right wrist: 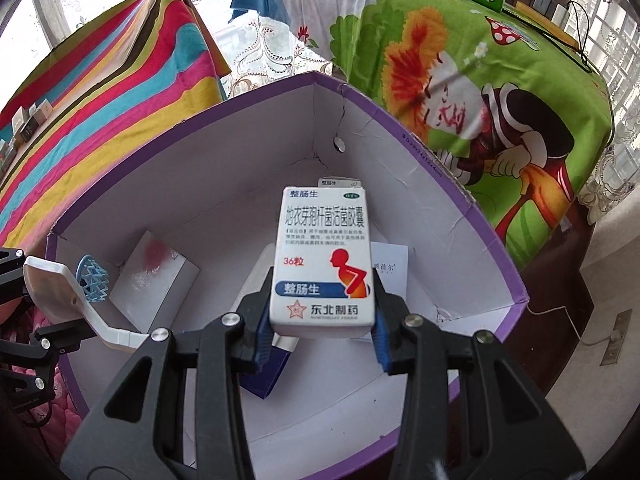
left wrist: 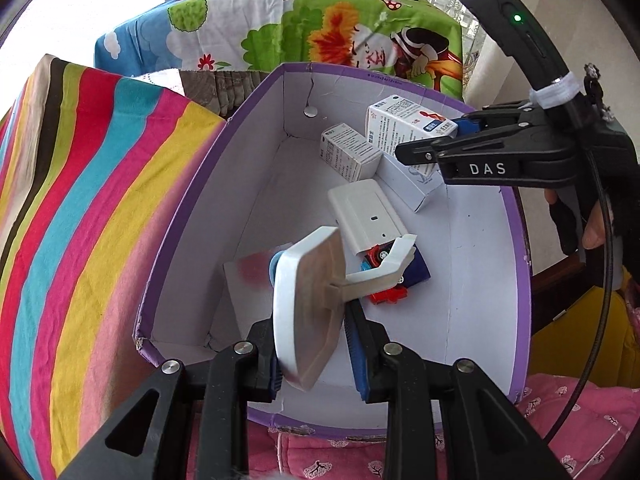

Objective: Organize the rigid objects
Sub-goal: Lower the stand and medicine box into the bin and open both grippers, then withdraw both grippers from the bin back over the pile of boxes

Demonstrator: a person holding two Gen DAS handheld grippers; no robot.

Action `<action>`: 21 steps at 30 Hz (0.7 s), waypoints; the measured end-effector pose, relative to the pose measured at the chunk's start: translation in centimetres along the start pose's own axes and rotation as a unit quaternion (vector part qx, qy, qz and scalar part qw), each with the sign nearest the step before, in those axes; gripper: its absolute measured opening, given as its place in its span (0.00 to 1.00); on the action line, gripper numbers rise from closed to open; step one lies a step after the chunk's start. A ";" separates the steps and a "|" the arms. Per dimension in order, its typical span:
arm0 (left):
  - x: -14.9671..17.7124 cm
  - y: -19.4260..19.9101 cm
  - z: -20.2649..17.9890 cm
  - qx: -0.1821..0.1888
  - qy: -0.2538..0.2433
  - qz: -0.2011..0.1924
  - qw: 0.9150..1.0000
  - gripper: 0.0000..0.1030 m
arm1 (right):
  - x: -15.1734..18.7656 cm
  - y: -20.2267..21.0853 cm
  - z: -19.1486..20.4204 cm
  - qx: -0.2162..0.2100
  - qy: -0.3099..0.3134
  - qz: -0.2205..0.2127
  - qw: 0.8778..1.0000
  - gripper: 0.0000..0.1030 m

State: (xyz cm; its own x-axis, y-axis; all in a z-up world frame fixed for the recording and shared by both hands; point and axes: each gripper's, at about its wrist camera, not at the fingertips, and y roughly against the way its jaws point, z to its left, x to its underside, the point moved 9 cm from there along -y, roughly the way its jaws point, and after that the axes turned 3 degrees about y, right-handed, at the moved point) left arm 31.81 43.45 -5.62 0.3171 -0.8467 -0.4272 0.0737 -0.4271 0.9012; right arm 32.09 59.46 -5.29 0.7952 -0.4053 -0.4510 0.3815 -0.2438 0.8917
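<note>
Over the near rim of the purple box, a white paddle-shaped piece is pinched edge-on by the left gripper, its jaws pressed almost together on the thin plate. The piece's bent handle is seen reaching inward over the box floor, above a red and blue toy car and a dark blue carton. Just left of the plate, a white carton with a red smudge is propped against the box's left wall, and a pale blue mesh ball is wedged between the two.

In the middle of the box, a flat white plastic case is laid across the floor. Bare floor is left along the box's right wall and in its near right corner. Farther in, a medicine box printed with a red figure is clamped by its lower sides in the right gripper, held above the box floor. Below it, a small white carton and a larger white carton are crowded into the far right part of the box. The far left corner is left open.

Beyond the box's far rim, a striped cloth and a cartoon-print cloth are seen close against it.
</note>
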 end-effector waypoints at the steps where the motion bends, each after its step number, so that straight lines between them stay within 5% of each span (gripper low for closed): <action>1: 0.1 -0.1 -0.2 0.004 -0.002 0.002 1.000 0.31 | 0.1 -0.1 0.0 0.002 0.000 0.007 1.000 0.43; 2: 0.2 -0.1 -0.4 0.007 -0.003 0.004 1.000 0.35 | 0.2 -0.3 0.0 0.006 0.001 0.015 1.000 0.45; 4: 0.2 0.0 -0.2 0.003 0.003 -0.001 1.000 0.66 | 0.2 -0.3 -0.1 0.015 -0.001 0.016 1.000 0.55; 6: 0.1 0.6 0.3 0.000 0.014 -0.019 1.000 0.73 | -0.2 0.1 -0.3 0.022 -0.005 0.007 1.000 0.70; 15: 1.2 5.9 9.7 -0.047 0.118 -0.093 0.988 0.74 | -4.6 3.0 4.1 -0.012 0.023 -0.057 0.998 0.73; 21: 6.5 11.4 21.5 -0.177 0.231 -0.139 0.947 0.77 | -9.6 3.2 16.3 -0.070 0.126 -0.085 0.986 0.74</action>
State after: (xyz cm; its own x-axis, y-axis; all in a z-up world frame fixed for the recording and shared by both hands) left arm 14.34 26.26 0.33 0.6124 -0.4544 -0.6469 0.5003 -0.4108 0.7622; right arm 18.04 48.21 1.23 0.8000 -0.1325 -0.5852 0.5657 -0.1583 0.8092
